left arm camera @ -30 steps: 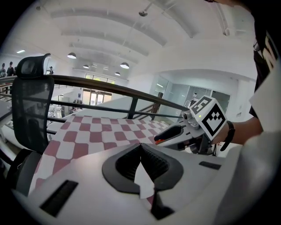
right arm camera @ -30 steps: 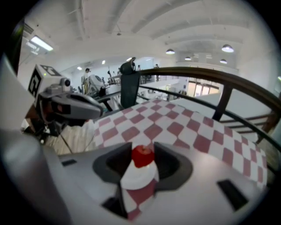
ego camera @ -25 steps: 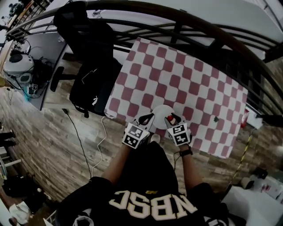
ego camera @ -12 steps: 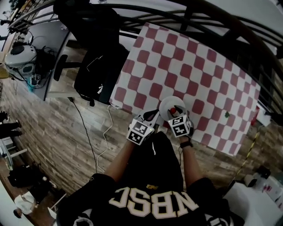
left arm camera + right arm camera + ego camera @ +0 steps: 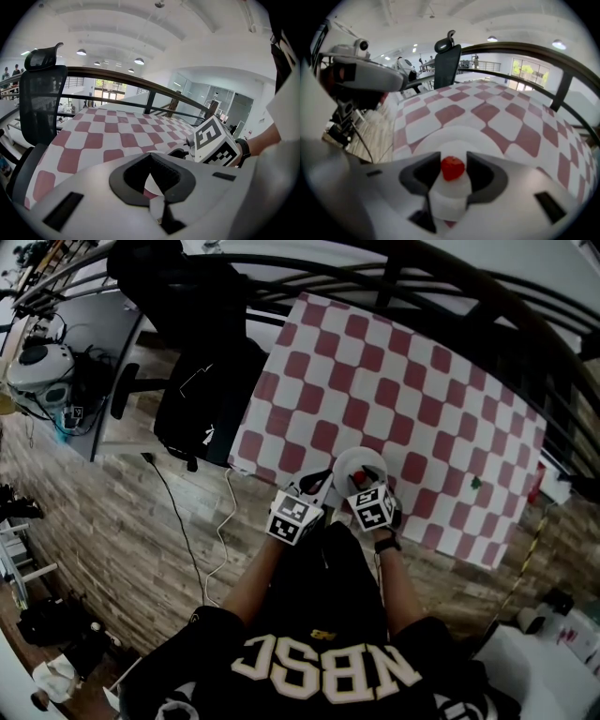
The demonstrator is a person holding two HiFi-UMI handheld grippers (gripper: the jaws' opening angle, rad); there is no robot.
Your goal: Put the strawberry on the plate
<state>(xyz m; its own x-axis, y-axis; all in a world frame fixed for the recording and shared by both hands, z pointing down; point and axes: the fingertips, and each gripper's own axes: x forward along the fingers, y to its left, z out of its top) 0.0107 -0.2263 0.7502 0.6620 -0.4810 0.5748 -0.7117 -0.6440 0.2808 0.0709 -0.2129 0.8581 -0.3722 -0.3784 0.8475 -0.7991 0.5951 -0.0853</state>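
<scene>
A small red strawberry [image 5: 453, 168] sits pinched between the jaws of my right gripper [image 5: 453, 161], which is shut on it. Below it lies the round white plate [image 5: 454, 136], so the berry hangs just above the plate's near part. In the head view the plate [image 5: 360, 461] is at the near edge of the checkered table, with the right gripper [image 5: 367, 482] over its near side. My left gripper [image 5: 316, 486] stays at the plate's near-left rim. Its jaws [image 5: 150, 157] are shut and hold nothing.
The table carries a red-and-white checkered cloth [image 5: 422, 399]. A small green item [image 5: 475, 483] lies on it to the right. A black office chair [image 5: 202, 381] stands left of the table, a dark railing [image 5: 450, 287] runs behind it, and a cable [image 5: 178, 521] trails on the wood floor.
My right gripper has carried the strawberry from the plate's near-right rim in over the plate. The left gripper has stayed at the plate's near-left edge.
</scene>
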